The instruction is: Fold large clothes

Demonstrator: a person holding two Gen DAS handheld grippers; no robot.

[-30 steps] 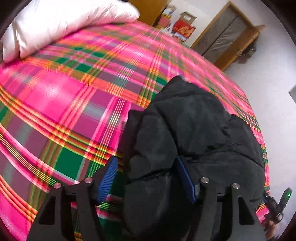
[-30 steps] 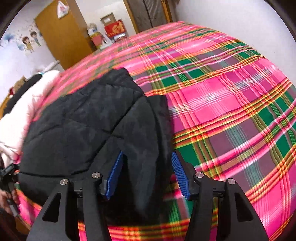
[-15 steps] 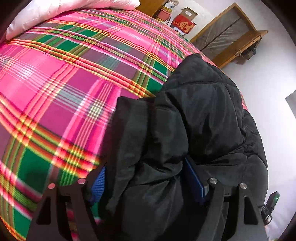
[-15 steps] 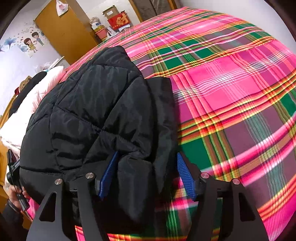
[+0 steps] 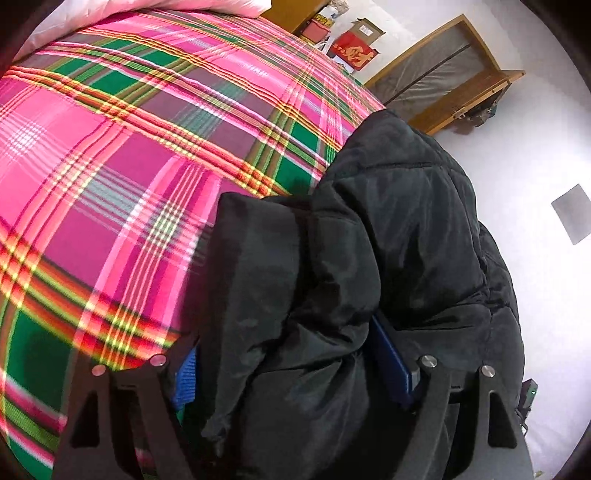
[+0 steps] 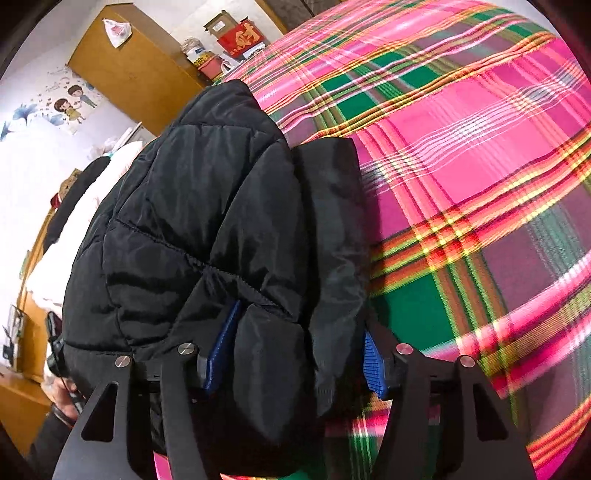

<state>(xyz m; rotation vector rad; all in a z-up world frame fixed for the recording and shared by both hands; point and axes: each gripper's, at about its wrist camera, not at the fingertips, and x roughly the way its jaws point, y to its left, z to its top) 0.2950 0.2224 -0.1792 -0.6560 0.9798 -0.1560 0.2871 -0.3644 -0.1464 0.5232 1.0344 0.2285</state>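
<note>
Jacket (image 5: 369,266), black and quilted, fills the foreground of both wrist views, and we hold it bunched at its near edge. Nearest the lens, our left gripper (image 5: 295,373) has its blue pads (image 5: 391,360) set apart with a thick roll of the padded cloth packed between them; we judge them clamped on it, as the bulk allows no closer. Our right gripper (image 6: 293,347) grips the same garment likewise, one blue pad (image 6: 373,360) showing at the cloth's edge and the other pressed into a quilted seam. Beyond the fingers, the jacket appears raised over the bed (image 6: 480,155), whose pink and green plaid cover spreads flat past it. Farther off lie a pale pillow (image 5: 177,7), a wooden door (image 6: 136,74) and a red box (image 6: 240,37). We judge the fold to be under way: the garment is doubled over itself in layers, yet it remains to be laid down, squared and smoothed.
</note>
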